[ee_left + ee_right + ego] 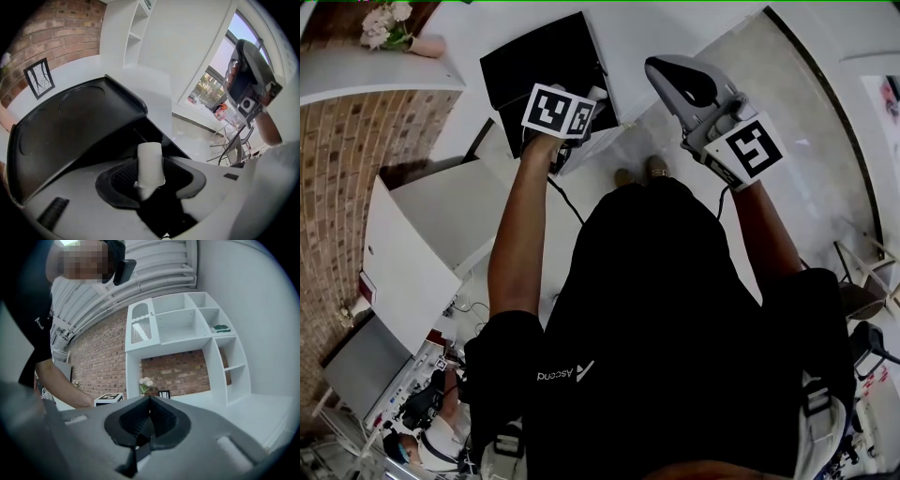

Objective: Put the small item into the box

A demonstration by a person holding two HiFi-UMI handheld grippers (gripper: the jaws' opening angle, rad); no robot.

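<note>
A small white roll (150,152) stands between the ribbed pads of my left gripper (150,164), and both pads touch it. That gripper (579,127) hovers at the near edge of a black box (539,66) on the white table (628,37). In the left gripper view the box's lid (70,126) is raised and its dark inside (143,133) lies just ahead of the roll. My right gripper (664,70) is held up in the air to the right, away from the box, its pads (161,418) meeting with nothing between them. It also shows in the left gripper view (248,79).
A white shelf unit (187,333) stands against a brick wall (93,366). Flowers (384,23) and a small framed picture (40,77) sit beyond the box. A white cabinet (412,253) is at the left, chairs (862,281) at the right, another person (422,441) at the lower left.
</note>
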